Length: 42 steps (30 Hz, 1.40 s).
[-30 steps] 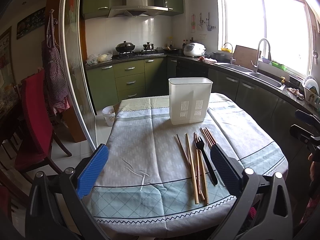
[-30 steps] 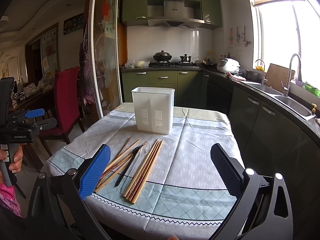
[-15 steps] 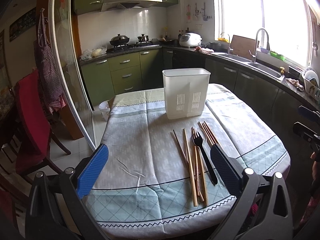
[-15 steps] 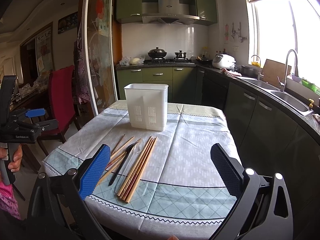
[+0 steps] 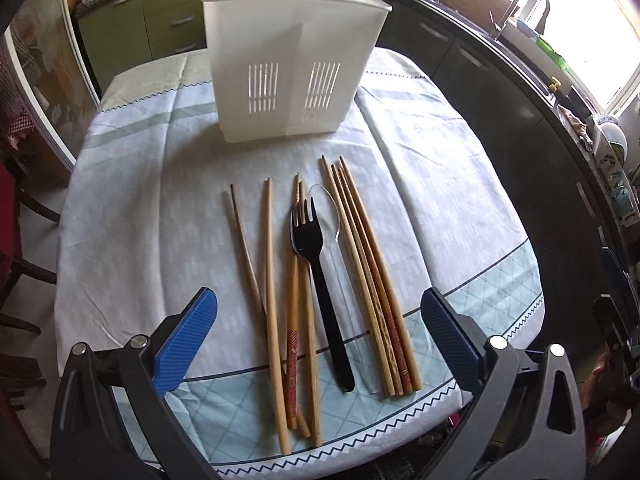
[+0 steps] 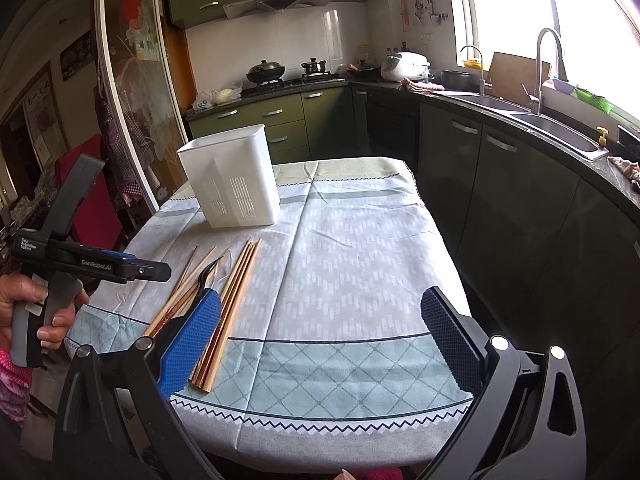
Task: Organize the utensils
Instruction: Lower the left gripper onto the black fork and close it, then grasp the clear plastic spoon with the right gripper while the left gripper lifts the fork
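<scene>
A white two-compartment utensil holder (image 5: pixel 294 68) stands upright at the far side of the clothed table; it also shows in the right wrist view (image 6: pixel 232 182). In front of it lie several wooden chopsticks (image 5: pixel 370 276), a black plastic fork (image 5: pixel 320 280) and a clear plastic spoon (image 5: pixel 334 216), side by side. My left gripper (image 5: pixel 318 344) is open and empty, hovering over the handle ends of the utensils. My right gripper (image 6: pixel 320 340) is open and empty over the table's near right part, with the chopsticks (image 6: pixel 232 300) at its left finger.
The table wears a blue-and-grey patterned cloth (image 6: pixel 352 248). Dark kitchen cabinets (image 6: pixel 520 184) and a sink (image 6: pixel 560 128) run along the right. A red chair (image 6: pixel 92 200) and a glass sliding door (image 6: pixel 132 100) stand on the left. The left gripper's body (image 6: pixel 80 264) is at the table's left edge.
My left gripper has moved forward and down, close over the utensils. My right gripper has shifted right and nearer the table. Both stay open.
</scene>
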Motion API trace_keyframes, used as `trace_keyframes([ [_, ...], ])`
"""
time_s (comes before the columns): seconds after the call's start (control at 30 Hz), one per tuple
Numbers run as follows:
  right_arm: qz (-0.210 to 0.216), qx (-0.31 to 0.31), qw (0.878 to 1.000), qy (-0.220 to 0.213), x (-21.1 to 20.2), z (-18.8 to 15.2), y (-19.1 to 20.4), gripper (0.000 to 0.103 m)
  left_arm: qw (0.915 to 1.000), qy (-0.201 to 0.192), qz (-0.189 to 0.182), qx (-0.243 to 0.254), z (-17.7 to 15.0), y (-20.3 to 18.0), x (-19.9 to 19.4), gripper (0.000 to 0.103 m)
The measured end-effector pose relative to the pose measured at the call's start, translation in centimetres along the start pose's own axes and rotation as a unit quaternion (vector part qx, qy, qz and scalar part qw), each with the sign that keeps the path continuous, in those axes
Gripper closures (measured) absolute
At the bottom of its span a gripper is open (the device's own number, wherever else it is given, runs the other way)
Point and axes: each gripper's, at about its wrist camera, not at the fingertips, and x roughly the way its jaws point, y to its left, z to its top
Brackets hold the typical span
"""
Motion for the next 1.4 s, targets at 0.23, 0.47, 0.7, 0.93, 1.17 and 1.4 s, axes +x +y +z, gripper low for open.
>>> trace_keyframes([
  [0.23, 0.006, 0.007, 1.000, 0.012, 1.0, -0.2, -0.4, 0.004, 0.9971, 0.070, 0.006, -0.027, 2.5, -0.5, 3.5, 0.033],
  [0.47, 0.005, 0.016, 1.000, 0.018, 1.7, -0.5, -1.5, 0.004, 0.9928, 0.102, 0.013, -0.062, 3.4, 0.5, 6.2, 0.069],
  [0.7, 0.004, 0.022, 1.000, 0.022, 2.0, -0.8, -2.3, 0.004, 0.9899, 0.122, 0.026, -0.067, 3.7, 0.2, 8.1, 0.070],
  [0.93, 0.007, 0.027, 0.999, 0.030, 2.6, -0.8, -2.6, 0.004, 0.9903, 0.120, 0.027, -0.064, 4.1, -0.4, 8.6, 0.082],
  [1.17, 0.011, 0.025, 0.999, 0.031, 2.6, -1.0, -2.6, 0.004, 0.9917, 0.111, 0.030, -0.056, 4.7, -0.7, 8.7, 0.095],
  [1.4, 0.054, 0.016, 0.997, 0.057, 4.1, -0.3, -1.1, 0.004, 0.9939, 0.092, 0.017, -0.058, 4.7, 0.8, 7.5, 0.101],
])
